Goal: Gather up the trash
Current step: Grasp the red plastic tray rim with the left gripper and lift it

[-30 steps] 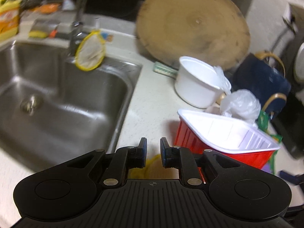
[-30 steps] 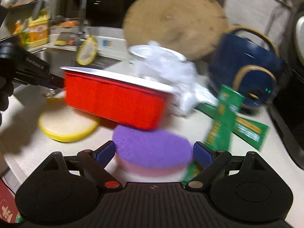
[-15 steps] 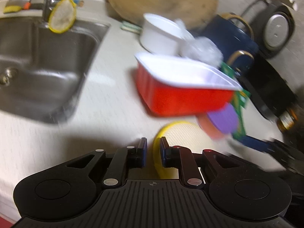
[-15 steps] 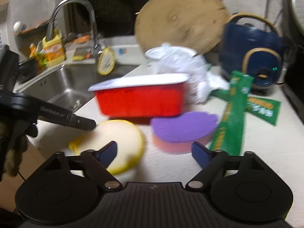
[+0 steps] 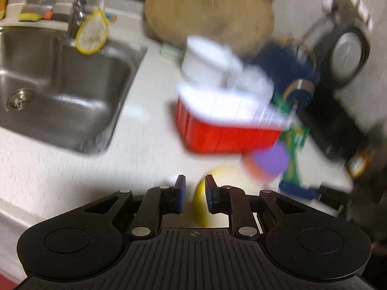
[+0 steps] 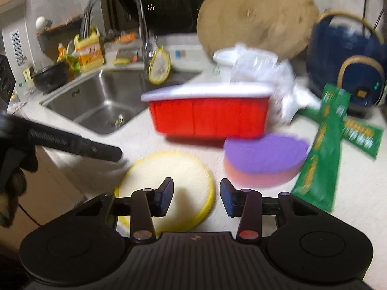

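No lettering can be read in either view. Print shows on the green packets [image 6: 324, 149] near the right edge of the surface, on the yellow bottle [image 6: 88, 49] behind the sink [image 6: 96, 101], and on the left gripper's arm [image 6: 48, 140], all blurred beyond reading.

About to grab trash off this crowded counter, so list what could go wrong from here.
1. The right gripper, jaws closing with nothing between them, hangs over the yellow-rimmed round pad; it may pinch only the rim and drop it.
2. The purple sponge lies against the red tray; a reach could knock the tray.
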The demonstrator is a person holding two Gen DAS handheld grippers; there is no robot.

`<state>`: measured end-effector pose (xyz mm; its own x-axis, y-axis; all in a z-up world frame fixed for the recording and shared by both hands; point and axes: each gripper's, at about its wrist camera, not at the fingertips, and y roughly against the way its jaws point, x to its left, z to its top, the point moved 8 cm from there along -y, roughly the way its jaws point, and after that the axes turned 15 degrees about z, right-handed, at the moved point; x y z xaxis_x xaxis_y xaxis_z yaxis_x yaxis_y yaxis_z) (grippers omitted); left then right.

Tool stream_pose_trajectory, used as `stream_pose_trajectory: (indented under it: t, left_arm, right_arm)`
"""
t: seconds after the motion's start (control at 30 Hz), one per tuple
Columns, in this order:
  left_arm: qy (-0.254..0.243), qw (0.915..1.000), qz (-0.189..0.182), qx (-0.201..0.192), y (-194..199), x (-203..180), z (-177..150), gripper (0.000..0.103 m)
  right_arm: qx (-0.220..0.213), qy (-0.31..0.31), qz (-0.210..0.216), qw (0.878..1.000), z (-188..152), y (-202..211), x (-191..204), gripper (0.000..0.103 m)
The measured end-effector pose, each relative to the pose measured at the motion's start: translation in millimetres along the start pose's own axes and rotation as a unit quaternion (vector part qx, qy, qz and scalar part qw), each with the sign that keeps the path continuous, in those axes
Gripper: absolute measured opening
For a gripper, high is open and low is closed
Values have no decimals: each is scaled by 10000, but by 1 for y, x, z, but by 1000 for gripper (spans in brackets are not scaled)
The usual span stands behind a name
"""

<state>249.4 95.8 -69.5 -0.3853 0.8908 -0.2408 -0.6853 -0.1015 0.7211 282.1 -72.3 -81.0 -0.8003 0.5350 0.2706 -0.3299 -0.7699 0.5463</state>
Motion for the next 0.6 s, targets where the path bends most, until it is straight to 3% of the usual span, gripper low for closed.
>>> stream_pose_trajectory:
  t: [0.13, 0.23, 0.43, 0.53, 0.6]
  left_arm:
    - [343, 9978, 207, -527, 6, -1, 49, 20]
    - [213, 9954, 597, -714, -16, -12, 81, 20]
    - [-352, 9916, 1245, -85, -84, -19, 80, 22]
    - [-264, 9923, 1199, 134, -100, -17, 67, 21]
    - [-128, 9956, 907, 200, -100, -15, 60, 14]
  right_arm:
    - [-172, -70, -237, 9995, 12, 7, -14, 48]
    - [-116, -148, -313, 9993, 8, 7, -20, 48]
    - [-24, -113, -612, 9981, -13, 17, -28, 67]
    - [66, -77, -709, 9974, -19, 18, -33, 68]
    - [62, -55, -767, 9970, -20, 19, -36, 68]
